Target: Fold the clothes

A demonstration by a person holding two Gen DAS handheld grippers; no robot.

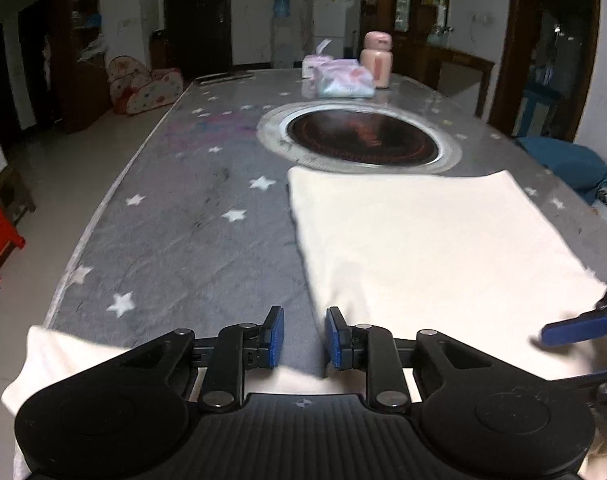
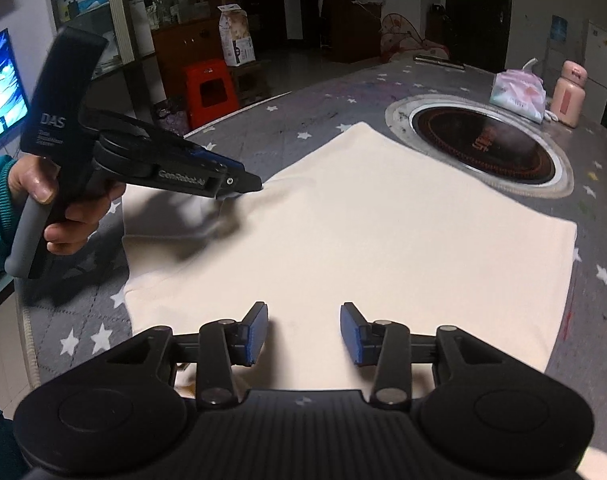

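A cream garment [image 1: 423, 236] lies flat on the grey star-patterned table cover [image 1: 175, 232]; it also fills the middle of the right wrist view [image 2: 383, 232]. My left gripper [image 1: 303, 336] is open, low over the garment's left edge, with cloth under and beside it. In the right wrist view the left gripper [image 2: 243, 190] sits at the garment's left side, where the cloth is slightly bunched. My right gripper [image 2: 303, 332] is open and empty above the garment's near part. Its blue fingertips [image 1: 571, 330] show at the right edge of the left wrist view.
A round inset cooktop [image 1: 363, 140] lies just beyond the garment. Tissue packs [image 1: 343, 80] and a pink bottle [image 1: 377, 60] stand at the table's far end. A red stool [image 2: 209, 88] stands on the floor beside the table.
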